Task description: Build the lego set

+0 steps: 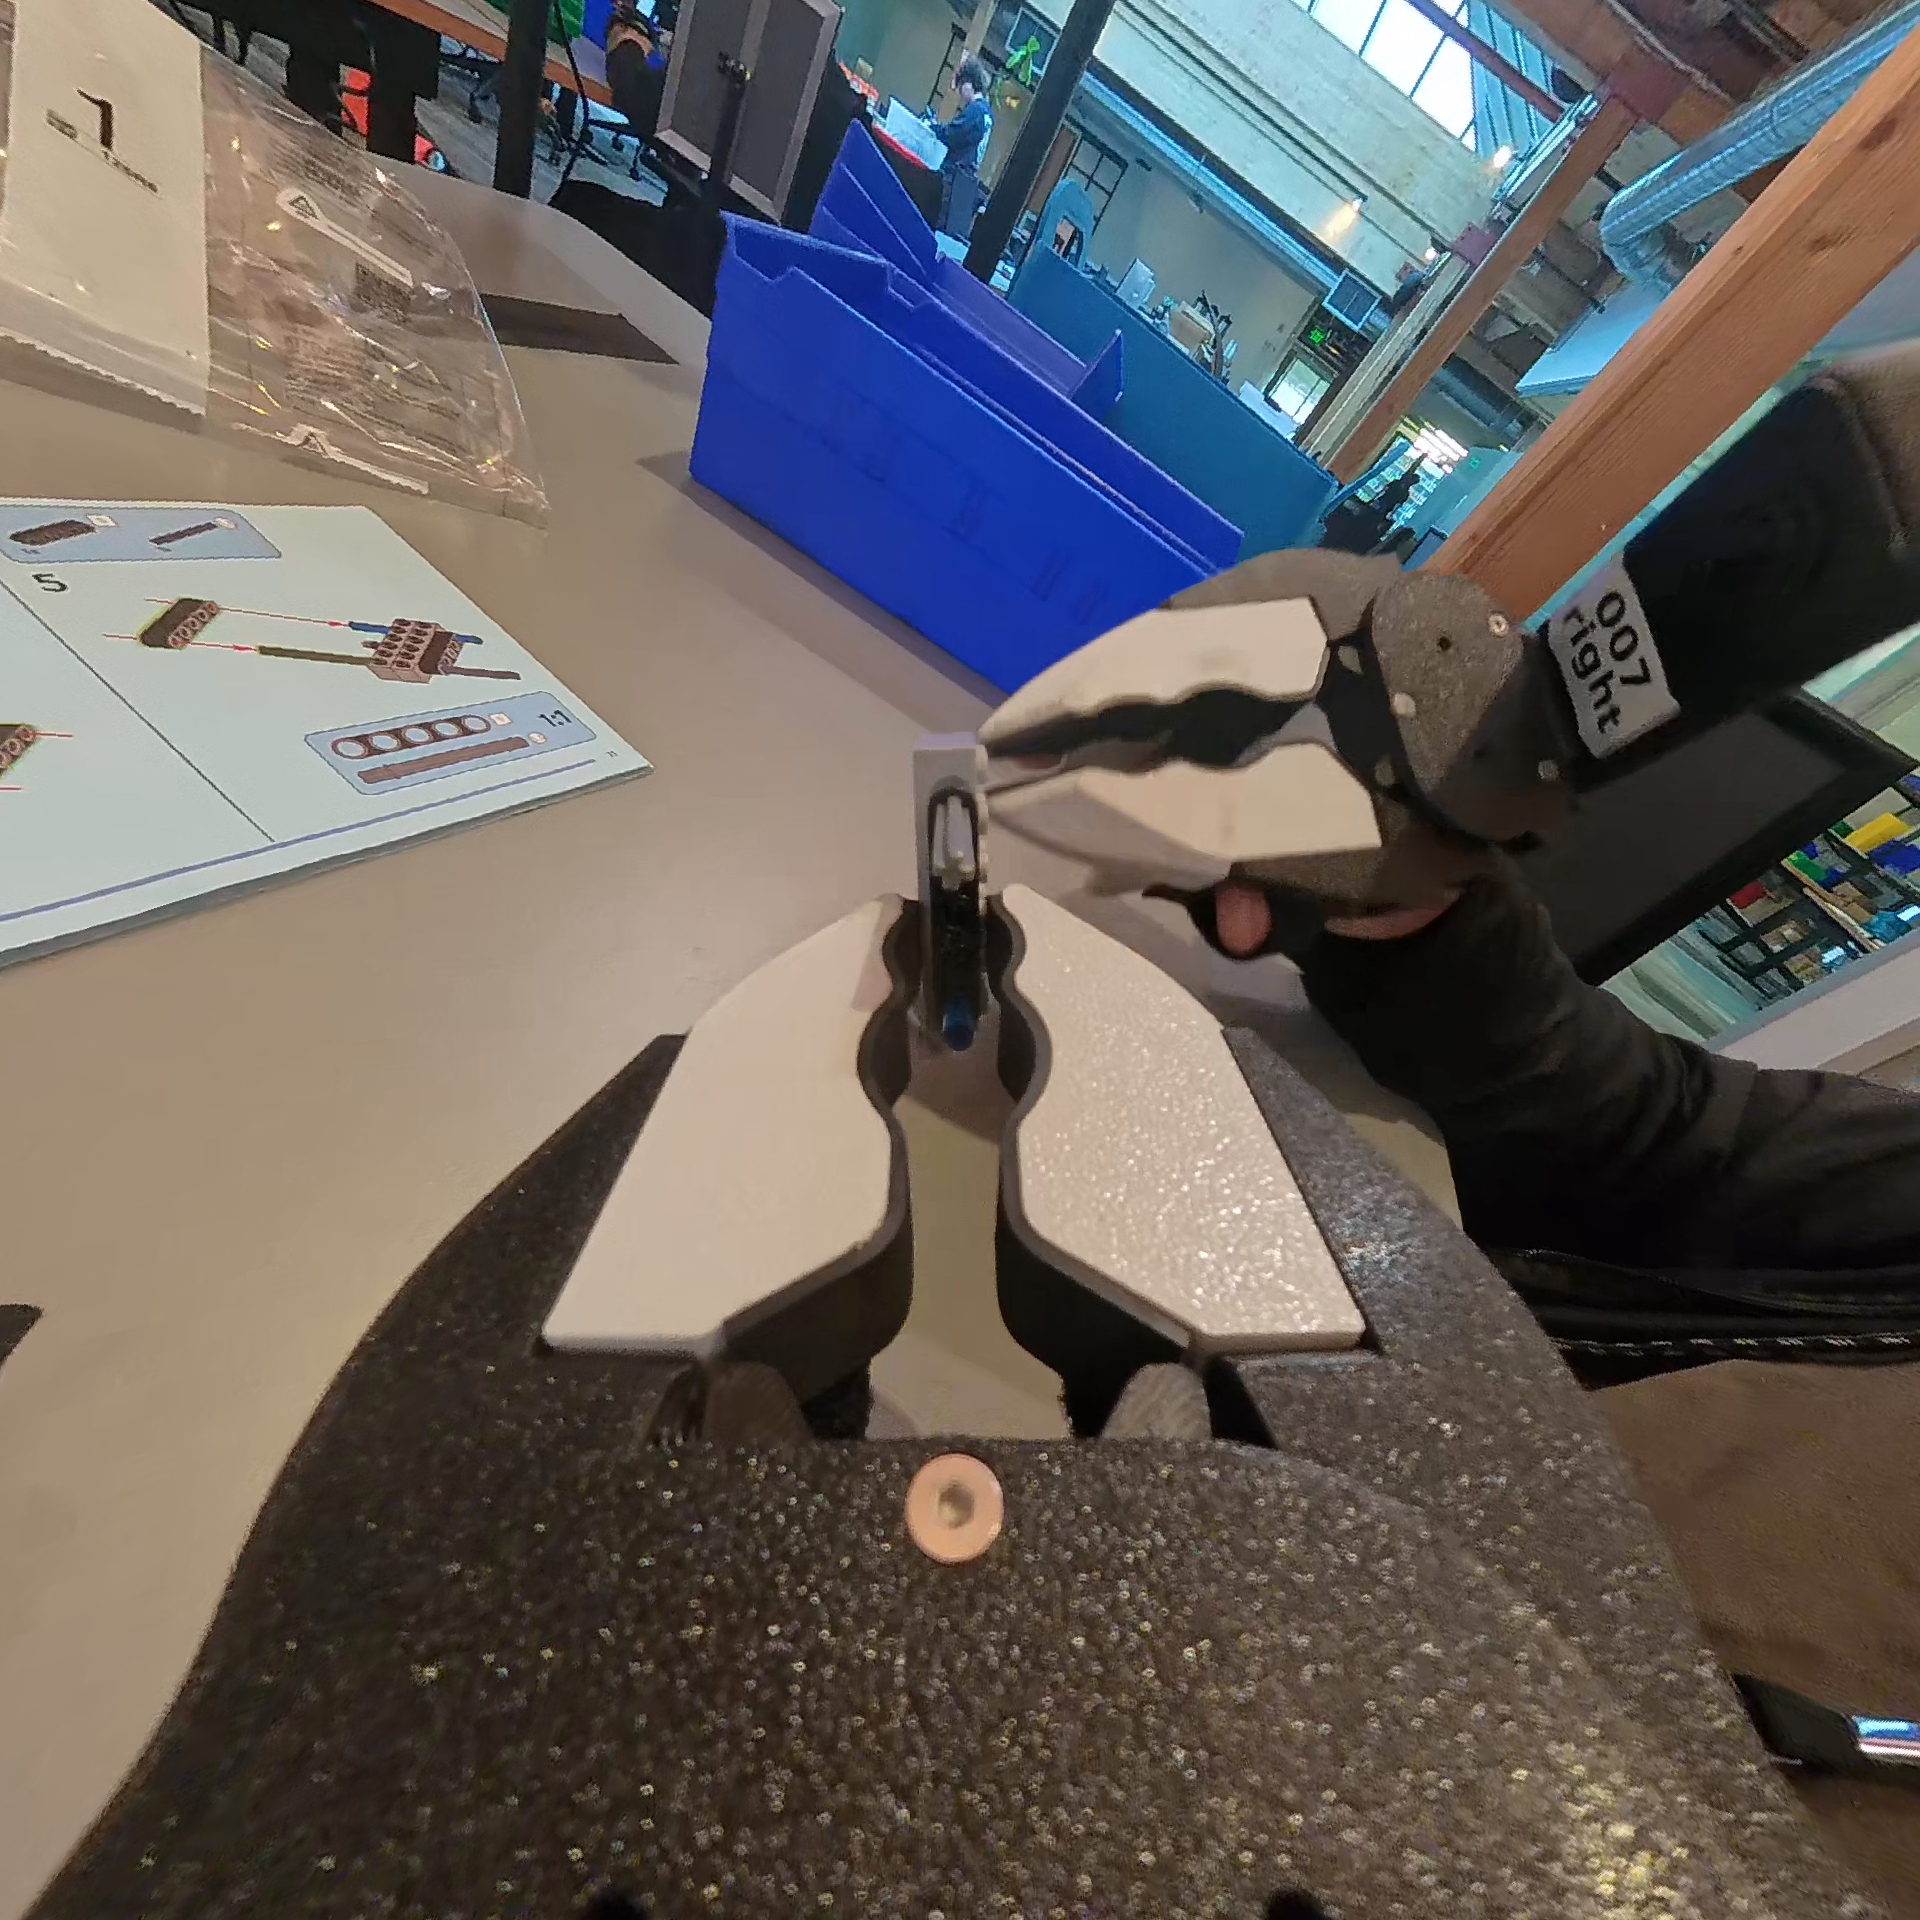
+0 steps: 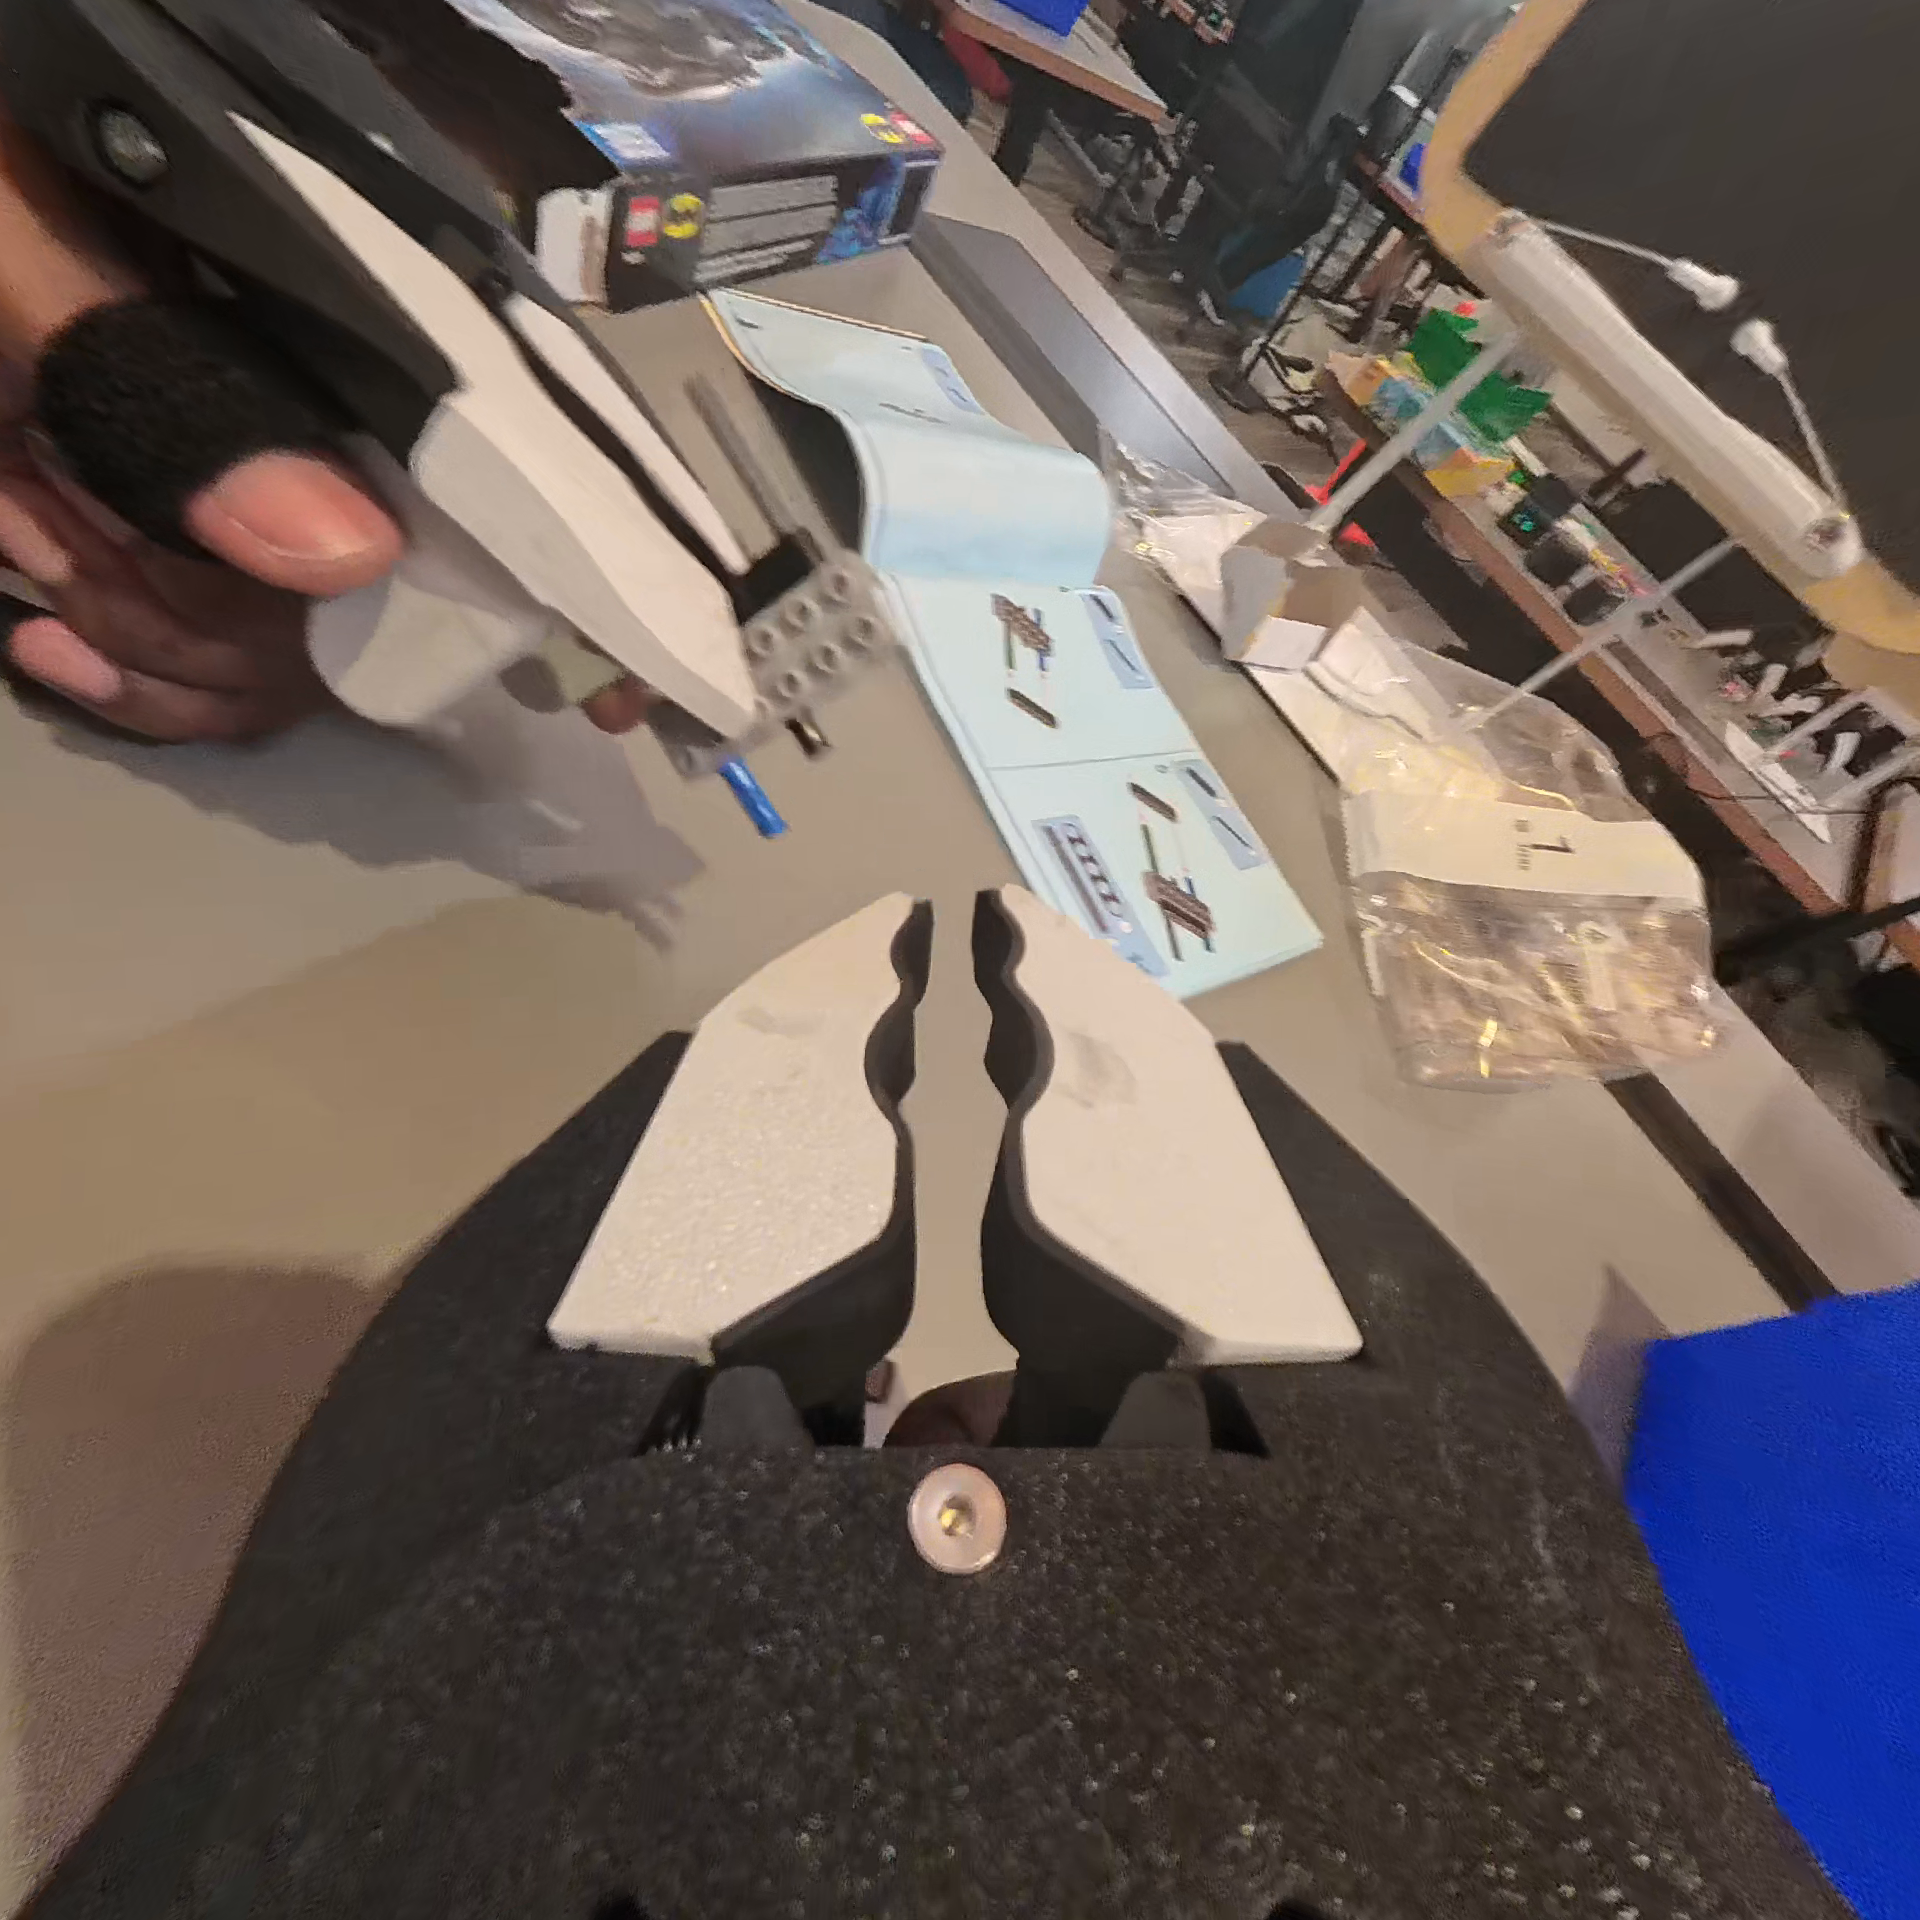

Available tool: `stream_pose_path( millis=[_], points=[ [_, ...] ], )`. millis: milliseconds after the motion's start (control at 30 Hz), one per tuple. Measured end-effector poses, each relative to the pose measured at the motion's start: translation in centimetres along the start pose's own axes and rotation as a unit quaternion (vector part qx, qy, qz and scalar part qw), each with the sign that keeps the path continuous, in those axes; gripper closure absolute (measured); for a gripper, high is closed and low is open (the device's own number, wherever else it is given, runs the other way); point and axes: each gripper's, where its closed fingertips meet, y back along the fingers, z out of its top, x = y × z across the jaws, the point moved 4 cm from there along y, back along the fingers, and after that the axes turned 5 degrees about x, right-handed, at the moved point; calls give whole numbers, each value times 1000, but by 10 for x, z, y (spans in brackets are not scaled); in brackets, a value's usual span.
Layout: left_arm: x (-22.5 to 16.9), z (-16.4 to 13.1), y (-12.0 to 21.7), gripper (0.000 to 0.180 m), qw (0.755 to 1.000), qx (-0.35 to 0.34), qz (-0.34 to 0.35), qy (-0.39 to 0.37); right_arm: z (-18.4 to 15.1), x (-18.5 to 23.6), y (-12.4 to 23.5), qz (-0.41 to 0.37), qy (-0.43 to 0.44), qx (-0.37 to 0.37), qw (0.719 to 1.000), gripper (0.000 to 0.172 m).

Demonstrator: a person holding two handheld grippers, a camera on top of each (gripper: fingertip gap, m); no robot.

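The left gripper [image 1: 951, 961] clamps a grey studded brick assembly [image 1: 943, 821] with a blue pin [image 1: 956, 1023] fitted; the right gripper [image 2: 945, 914], slightly parted, holds nothing beside it.

— Where have you set yourself up?

— You're in a big open workshop, a shared maker space by the look of it. Your left wrist view shows heavy timber posts [image 1: 1704, 343], a silver air duct [image 1: 1766, 114] and high skylights [image 1: 1423, 52] over rows of desks, with a person [image 1: 966, 114] at one.

— And around you?

— You've a grey table [image 2: 312, 1039] with a blue storage bin [image 1: 935, 488], an open building-brick instruction booklet [image 2: 1091, 727], the kit's box [image 2: 748, 197] and clear parts bags [image 2: 1527, 935] — beyond, benches [image 2: 1621, 582] cluttered with coloured parts.
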Motion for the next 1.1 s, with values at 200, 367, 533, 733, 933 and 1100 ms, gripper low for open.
stream_pose_path(
  millis=[200,367,533,733,933,1100],
  points=[
    [0,0,0,169,1000,2,0,-1,-37,-20,-1,40,-14,63,997,162],
    [1,0,0,169,1000,5,5,-6,-54,-1,-13,88,-20,141,986,161],
    [3,1,2,169,1000,4,12,-7,-49,16,-19,114,-33,166,979,156],
    [4,1,3,169,1000,4,12,-9,-47,18,-27,132,112,139,975,155],
    [8,3,7,169,1000,4,22,-16,-27,6,-22,218,156,83,960,154],
    [10,3,8,169,1000,2,17,-8,-34,6,-31,288,156,97,940,147]
  ],
)
